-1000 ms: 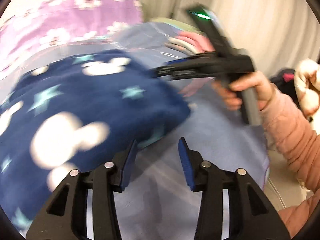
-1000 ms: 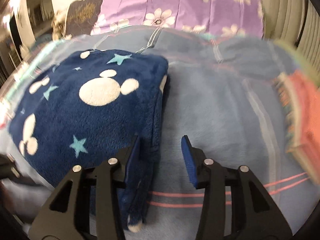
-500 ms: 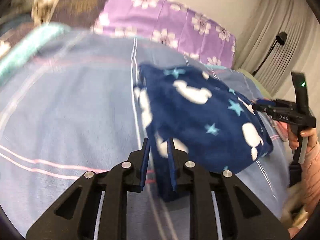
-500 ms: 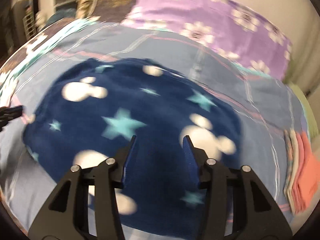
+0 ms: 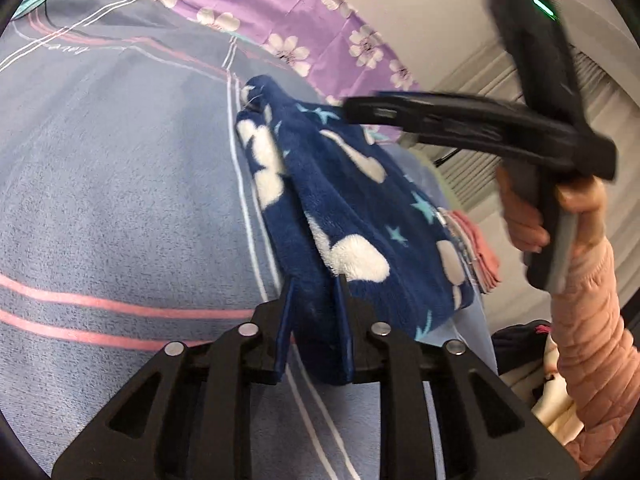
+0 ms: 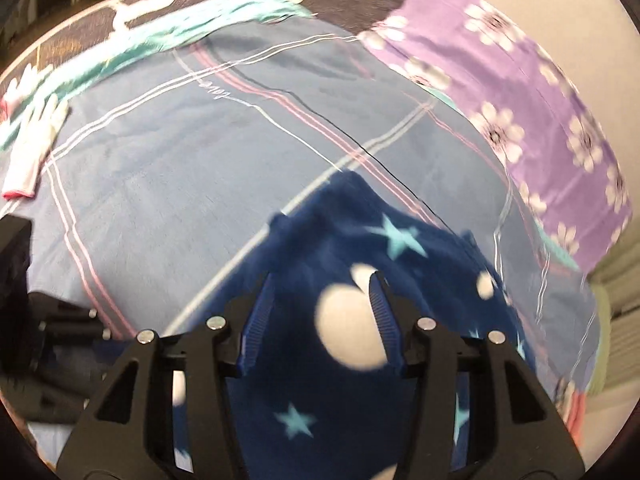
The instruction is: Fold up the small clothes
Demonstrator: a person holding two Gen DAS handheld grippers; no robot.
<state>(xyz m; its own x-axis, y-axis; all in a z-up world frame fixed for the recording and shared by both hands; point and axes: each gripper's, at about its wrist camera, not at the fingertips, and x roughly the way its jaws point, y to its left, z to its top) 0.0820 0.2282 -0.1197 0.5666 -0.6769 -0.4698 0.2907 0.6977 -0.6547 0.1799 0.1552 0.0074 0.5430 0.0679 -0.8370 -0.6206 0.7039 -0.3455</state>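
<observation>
A folded navy fleece garment (image 5: pixel 360 216) with white mouse heads and teal stars hangs lifted above the blue bedspread (image 5: pixel 120 200). My left gripper (image 5: pixel 314 284) is shut on its near edge. My right gripper (image 6: pixel 320 284) is open, its fingers above the same garment (image 6: pixel 360 360) without pinching it. In the left wrist view the right gripper (image 5: pixel 352 108) reaches in from the right, over the garment's far end, held by a hand in a pink sleeve.
A purple flowered pillow (image 6: pixel 520 100) lies at the head of the bed. A stack of folded pink clothes (image 5: pixel 480 248) sits at the bed's right edge. A white sock (image 6: pixel 32 152) lies at the far left. A wall and curtain stand behind.
My left gripper has closed on the garment's edge and lifted it off the bedspread. My right gripper stays open and has moved over the garment's far end.
</observation>
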